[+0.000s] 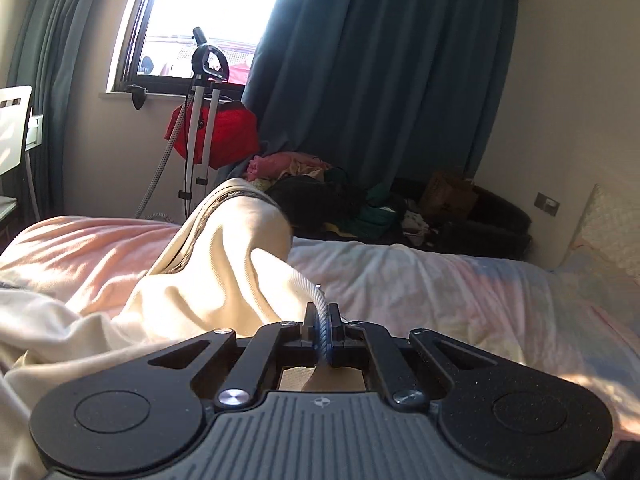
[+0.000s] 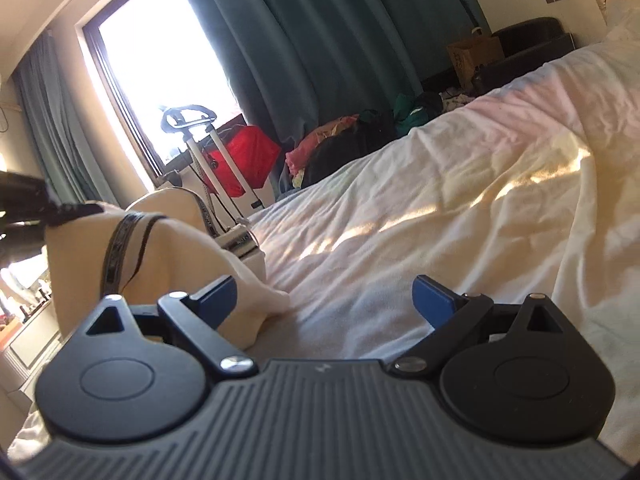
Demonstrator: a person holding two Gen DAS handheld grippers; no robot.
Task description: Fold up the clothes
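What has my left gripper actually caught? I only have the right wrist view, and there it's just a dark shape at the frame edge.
Observer: The left gripper is shut on a white cord coming off the cream garment.
Operator: Is the garment clear of the bed?
Observer: No. It rises in a peak, but its lower folds lie spread over the pink bedding.
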